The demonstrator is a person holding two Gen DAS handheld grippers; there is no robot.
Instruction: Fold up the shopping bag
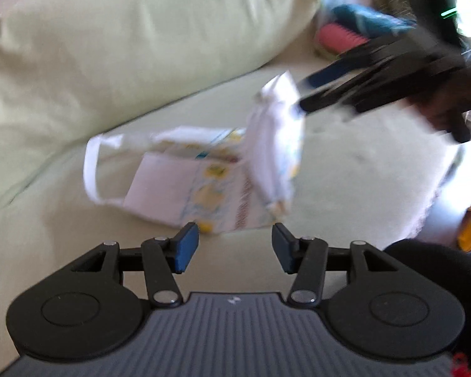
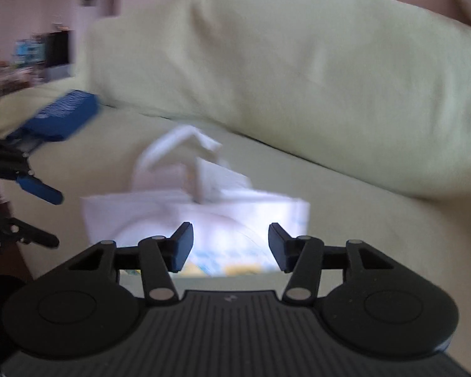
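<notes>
The shopping bag (image 1: 185, 182) is white with a yellow and blue print and lies partly folded on the pale green seat (image 1: 345, 169). Its white handles (image 1: 91, 163) loop out to the left. One flap (image 1: 273, 144) stands upright at its right end. My left gripper (image 1: 235, 246) hovers open just in front of the bag's near edge, with nothing between its fingers. My right gripper (image 1: 301, 94) comes in from the upper right, its tips at the flap's top corner and the jaws apart. In the right wrist view the right gripper (image 2: 230, 245) is open over the bag (image 2: 141, 213); the left gripper (image 2: 51, 216) shows at the left edge.
A large pale green cushion (image 1: 125, 47) runs along the back of the seat. A pink brush (image 1: 339, 39) and other items lie at the far right corner. A blue box (image 2: 62, 116) rests on the seat's far left. The seat's right edge (image 1: 436, 194) drops to the floor.
</notes>
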